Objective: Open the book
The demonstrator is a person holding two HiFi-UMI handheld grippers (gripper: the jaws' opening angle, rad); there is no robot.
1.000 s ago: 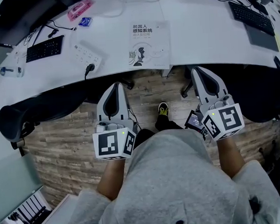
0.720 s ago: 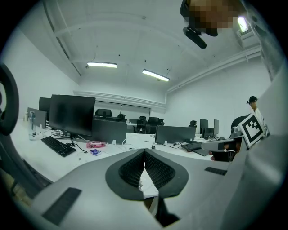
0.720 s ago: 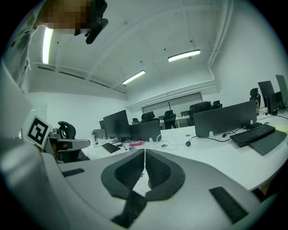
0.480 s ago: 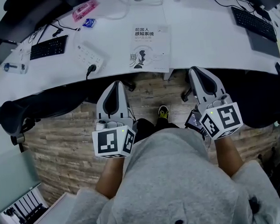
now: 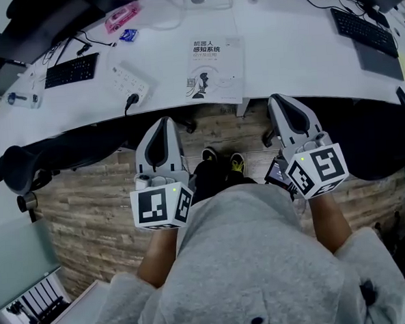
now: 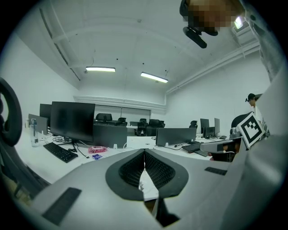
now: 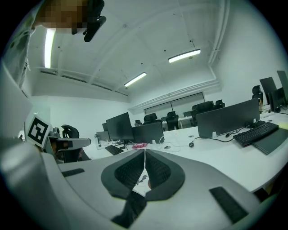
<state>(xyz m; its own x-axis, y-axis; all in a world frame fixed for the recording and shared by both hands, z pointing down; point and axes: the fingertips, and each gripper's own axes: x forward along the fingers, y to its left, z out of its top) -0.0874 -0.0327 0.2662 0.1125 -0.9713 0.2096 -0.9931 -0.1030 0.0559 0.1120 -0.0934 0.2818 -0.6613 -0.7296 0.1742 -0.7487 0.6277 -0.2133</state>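
The thin white paperback book (image 5: 214,68) lies closed at twelve o'clock on the white desk (image 5: 299,56). The grey left gripper (image 5: 164,122) and right gripper (image 5: 281,100), jaws pressed together on nothing, have barely edged nearer since a second ago; opening hasn't begun.

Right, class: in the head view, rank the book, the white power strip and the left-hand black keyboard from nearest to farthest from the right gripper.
1. The book, just ahead and left of the right gripper.
2. The power strip, further left.
3. The black keyboard, at the far left.
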